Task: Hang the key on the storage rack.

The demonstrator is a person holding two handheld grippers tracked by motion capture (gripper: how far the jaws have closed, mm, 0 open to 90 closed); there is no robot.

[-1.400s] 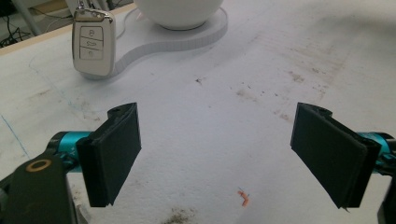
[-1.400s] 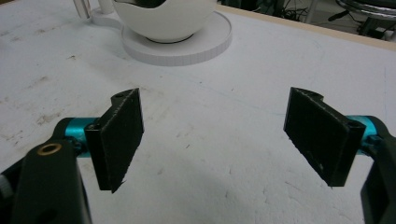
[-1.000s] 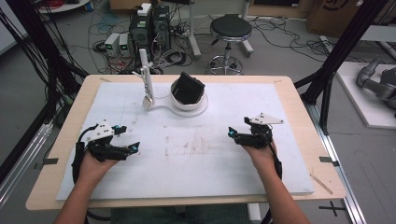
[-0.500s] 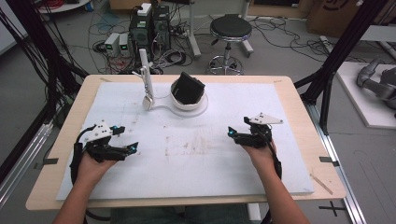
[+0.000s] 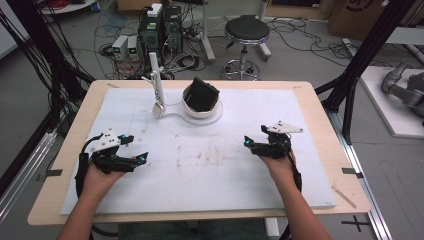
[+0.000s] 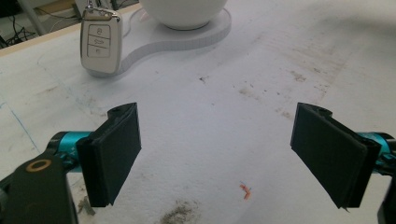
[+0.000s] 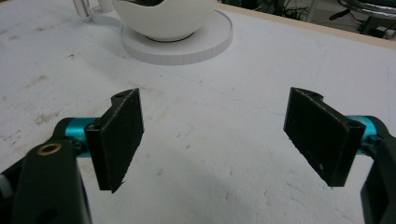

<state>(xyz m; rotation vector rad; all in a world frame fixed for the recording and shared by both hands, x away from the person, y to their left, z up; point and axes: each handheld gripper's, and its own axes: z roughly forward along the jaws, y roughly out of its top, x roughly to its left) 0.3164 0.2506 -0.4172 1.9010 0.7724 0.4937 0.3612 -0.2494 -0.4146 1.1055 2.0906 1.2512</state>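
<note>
Not much going on: the table (image 5: 320, 100) and white mat look the same as a second ago. The white bowl (image 5: 202, 106) with something black inside sits far-centre on its stand, car key (image 6: 100, 41) hanging beside. Left gripper (image 5: 131, 151) lifted slightly, right gripper (image 5: 255, 143) unmoved; both jaws wide apart, empty.
</note>
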